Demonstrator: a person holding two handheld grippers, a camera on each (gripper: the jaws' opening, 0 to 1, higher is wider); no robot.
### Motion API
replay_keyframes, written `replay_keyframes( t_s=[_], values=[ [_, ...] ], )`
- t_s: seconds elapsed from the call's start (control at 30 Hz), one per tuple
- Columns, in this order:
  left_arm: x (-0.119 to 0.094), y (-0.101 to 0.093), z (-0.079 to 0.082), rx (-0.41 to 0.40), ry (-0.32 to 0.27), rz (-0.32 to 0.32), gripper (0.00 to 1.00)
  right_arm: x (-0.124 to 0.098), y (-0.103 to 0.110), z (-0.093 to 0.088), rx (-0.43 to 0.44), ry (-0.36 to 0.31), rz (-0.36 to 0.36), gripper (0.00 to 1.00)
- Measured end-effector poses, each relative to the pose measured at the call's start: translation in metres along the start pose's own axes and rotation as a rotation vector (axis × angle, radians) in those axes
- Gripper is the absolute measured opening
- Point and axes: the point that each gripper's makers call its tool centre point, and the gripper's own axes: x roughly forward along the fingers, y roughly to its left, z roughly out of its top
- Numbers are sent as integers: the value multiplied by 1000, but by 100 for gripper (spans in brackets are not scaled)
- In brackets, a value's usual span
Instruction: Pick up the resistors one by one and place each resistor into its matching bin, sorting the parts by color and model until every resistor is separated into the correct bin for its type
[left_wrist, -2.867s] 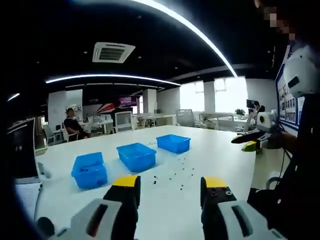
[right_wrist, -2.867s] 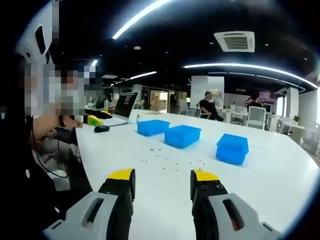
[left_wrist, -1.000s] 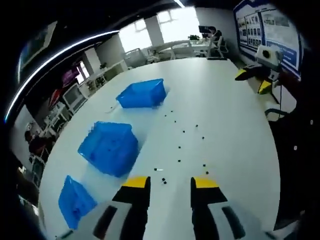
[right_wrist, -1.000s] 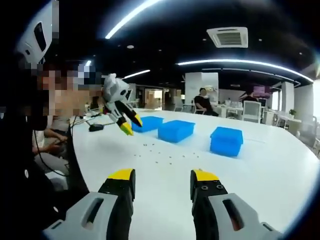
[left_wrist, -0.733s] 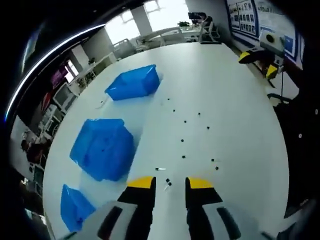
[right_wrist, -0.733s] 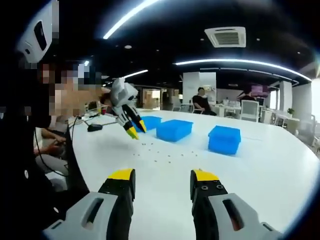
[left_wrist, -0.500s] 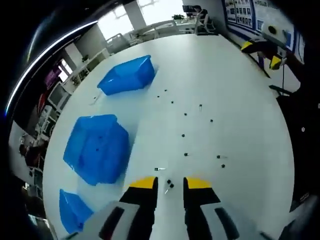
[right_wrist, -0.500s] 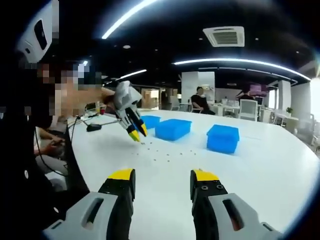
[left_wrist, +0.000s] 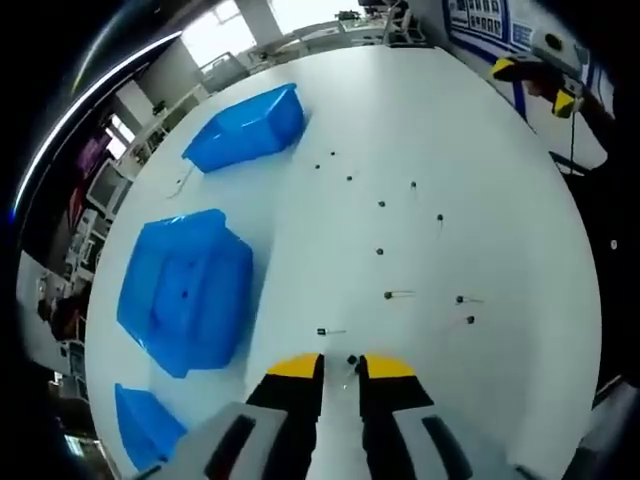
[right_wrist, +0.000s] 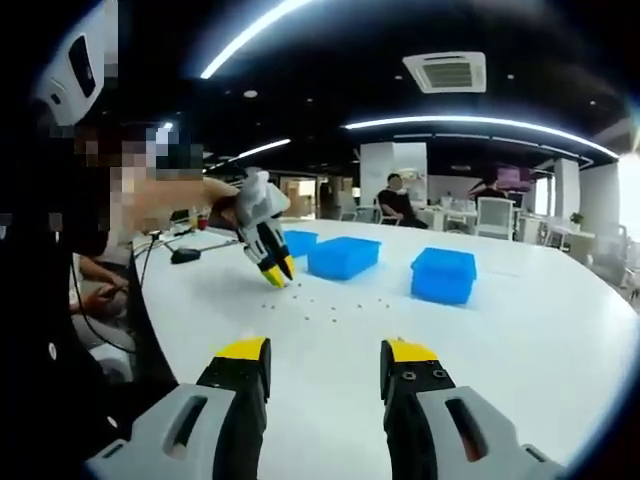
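Small dark resistors (left_wrist: 381, 204) lie scattered across the white table, one (left_wrist: 352, 360) between yellow jaw tips. Three blue bins (left_wrist: 186, 290) stand in a row beside them.

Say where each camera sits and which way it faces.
Left gripper view: rides the left gripper, low over the white table, facing down at a resistor between its nearly shut fingers.
Right gripper view: rides the right gripper, held back, facing level across the table; fingers apart.
Shared: three blue bins, scattered resistors, each other's gripper.
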Motion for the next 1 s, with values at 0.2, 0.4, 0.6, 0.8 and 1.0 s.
replay_keyframes(
  t_s=[0.2,0.4,0.6,0.8,1.0],
  values=[
    [1,-1,0,-12,-9,-28,12,2,-1,-2,2,4,1,45],
    [3,0,0,-52,-21,-55,10,2,-1,-2,5,4,3,45],
    [3,-3,0,-97,-37,-88,6,2,-4,-3,10,7,-1,45],
    [3,-3,0,-161,-70,-97,6,3,-2,-2,7,4,8,45],
    [-8,-3,7,-234,-179,-70,5,3,-3,0,5,-3,9,45]
  ],
)
